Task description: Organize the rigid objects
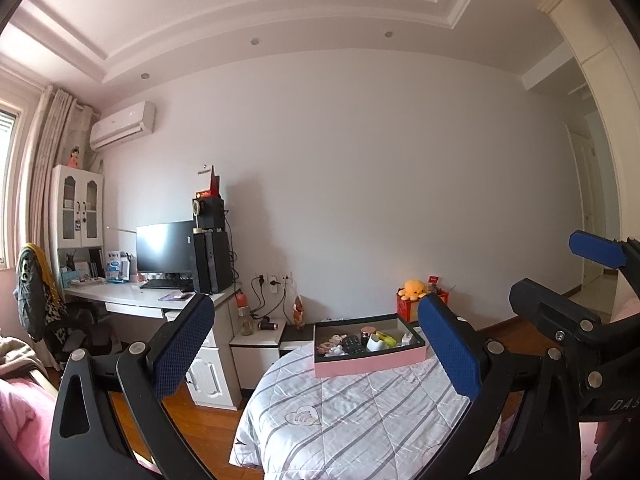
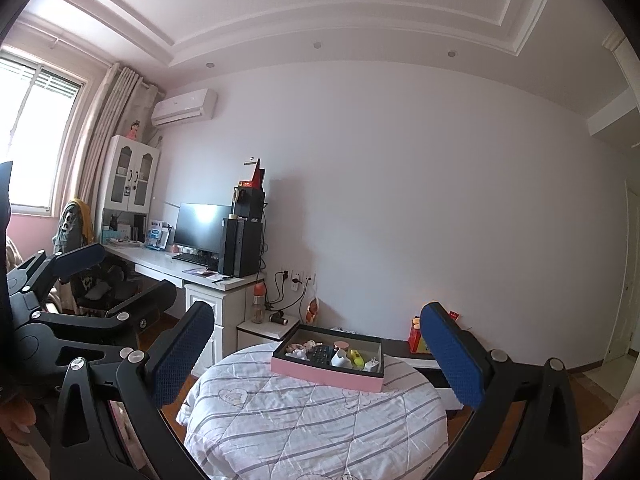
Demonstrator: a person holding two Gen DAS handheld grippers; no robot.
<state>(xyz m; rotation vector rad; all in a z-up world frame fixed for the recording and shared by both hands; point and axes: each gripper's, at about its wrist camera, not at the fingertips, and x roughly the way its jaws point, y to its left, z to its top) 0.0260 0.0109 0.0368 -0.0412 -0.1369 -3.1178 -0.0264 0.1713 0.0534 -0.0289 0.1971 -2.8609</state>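
A pink box with a dark rim sits on a round table under a grey-striped quilt. Inside lie small figurines, a black remote, a pink-lidded jar, a white cup, a yellow object and a white plug. My left gripper is open and empty, held back from the box. My right gripper is open and empty too, equally far from it.
A white desk with monitor and black tower stands at the left. A low nightstand sits behind the table. A yellow plush octopus rests on a red box. Pink bedding lies near left, with wooden floor between.
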